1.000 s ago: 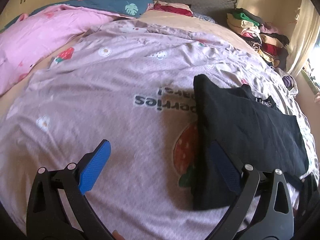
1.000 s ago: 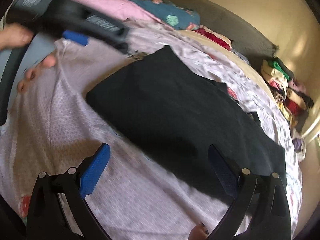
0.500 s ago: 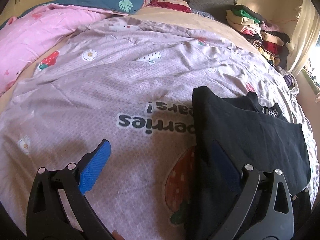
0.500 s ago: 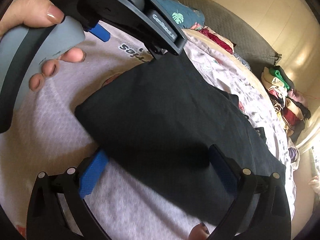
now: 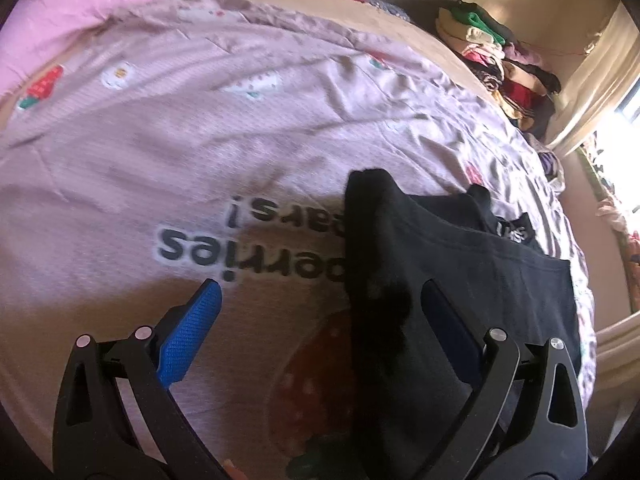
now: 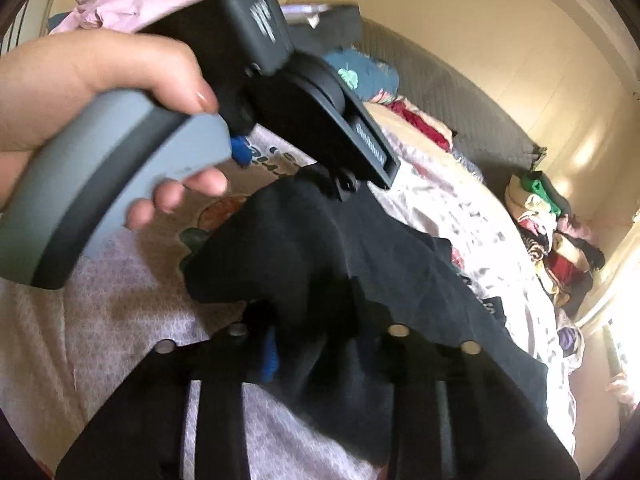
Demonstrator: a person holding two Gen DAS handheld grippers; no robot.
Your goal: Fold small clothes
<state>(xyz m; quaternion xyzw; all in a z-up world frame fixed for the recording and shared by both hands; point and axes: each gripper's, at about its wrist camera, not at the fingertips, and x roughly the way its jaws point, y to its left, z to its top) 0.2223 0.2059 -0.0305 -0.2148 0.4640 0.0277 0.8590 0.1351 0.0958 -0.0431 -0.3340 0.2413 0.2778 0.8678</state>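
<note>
My right tongs (image 6: 316, 344) grip the black garment (image 6: 360, 264) near edge, its length running ahead-right, while my released left tongs (image 5: 320, 340) straddle its left fold

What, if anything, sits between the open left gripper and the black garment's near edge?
Nothing visible does. The left gripper is open astride the edge of the black garment, one pad over the pink bedspread, the other over the cloth. The right gripper is already shut on the garment.

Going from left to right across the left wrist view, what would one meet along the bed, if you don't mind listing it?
Pink blanket → lilac strawberry-print bedspread → black garment → pile of folded clothes → curtain.
</note>
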